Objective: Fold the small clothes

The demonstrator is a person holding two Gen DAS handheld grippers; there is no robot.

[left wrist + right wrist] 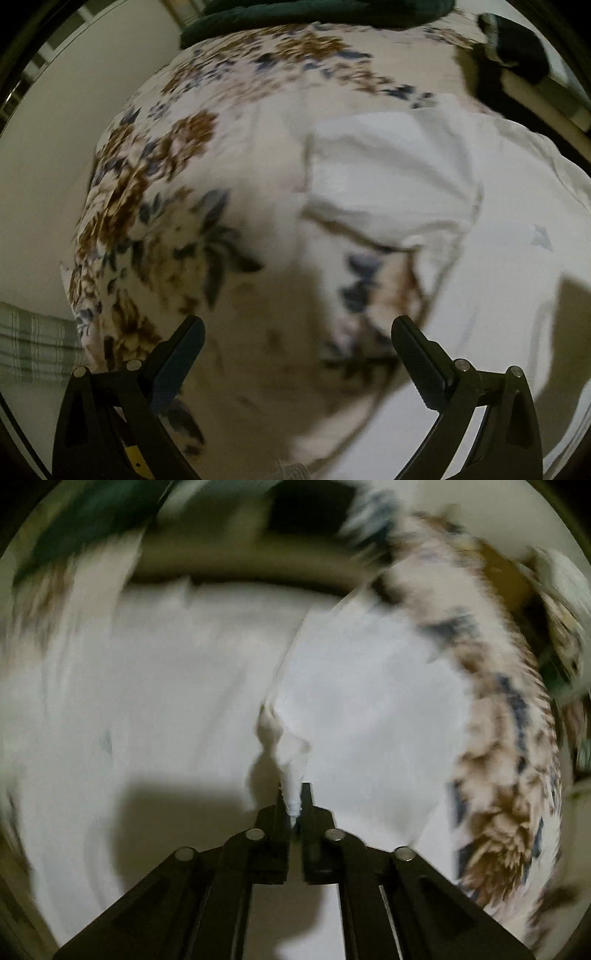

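Underneath everything lay a floral bedcover [155,192], and on it a white garment [388,177] was spread, reaching its near-right edge. Beyond the garment, at the bedcover's far end, sat a dark green cloth [314,14]. The left gripper [297,343] hung over the bedcover just left of the garment, jaws wide apart and empty. The right gripper [293,801] stood nearly closed, pinching a raised fold of the garment.

The garment [388,177] lay on the bedspread [177,206]. A blanket [314,14] lay beyond the bedspread's far edge.
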